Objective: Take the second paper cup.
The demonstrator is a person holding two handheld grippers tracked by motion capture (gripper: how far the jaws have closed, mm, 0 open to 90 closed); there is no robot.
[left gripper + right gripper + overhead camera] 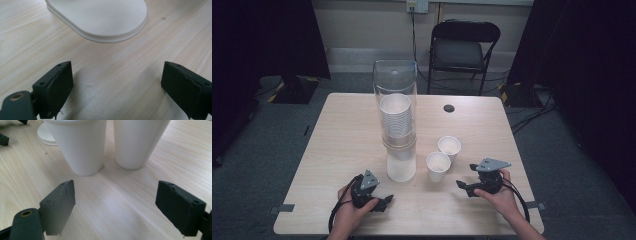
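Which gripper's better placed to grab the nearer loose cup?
Right. The right gripper, jaws open, faces the nearer cup. The left gripper, also open, sits by the dispenser base.

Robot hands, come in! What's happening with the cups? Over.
Left gripper open, empty. Right gripper open, empty, beside the two white cups, touching neither. Cup dispenser stands to their left. Nothing in the way.

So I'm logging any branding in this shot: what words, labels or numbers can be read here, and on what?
None can be read. The two loose cups are plain white, the dispenser tube and its cup stack carry no print, and both grippers show no lettering. The wall socket plate is too small to read.
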